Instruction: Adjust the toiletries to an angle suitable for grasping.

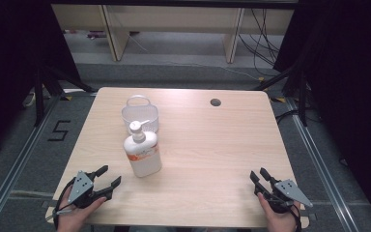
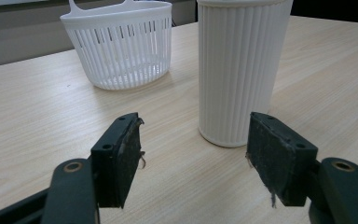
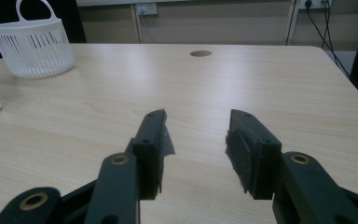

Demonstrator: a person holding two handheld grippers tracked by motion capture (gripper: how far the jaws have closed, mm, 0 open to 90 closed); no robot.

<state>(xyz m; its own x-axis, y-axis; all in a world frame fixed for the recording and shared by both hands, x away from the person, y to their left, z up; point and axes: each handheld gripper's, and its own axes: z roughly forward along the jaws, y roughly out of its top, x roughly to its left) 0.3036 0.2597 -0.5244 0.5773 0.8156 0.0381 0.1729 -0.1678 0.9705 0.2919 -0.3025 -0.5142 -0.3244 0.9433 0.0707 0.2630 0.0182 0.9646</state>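
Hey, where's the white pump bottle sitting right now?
In the high view the pump bottle stands upright left of the table's centre, just in front of the white basket and ahead of the open left claw.

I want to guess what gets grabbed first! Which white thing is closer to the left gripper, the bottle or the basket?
The pump bottle. It stands just ahead of the left gripper, while the slatted basket sits behind it, farther up the table.

The bottle (image 1: 142, 152) and basket (image 1: 140, 115) block the table's (image 1: 212, 145) left-centre; its right lies open.
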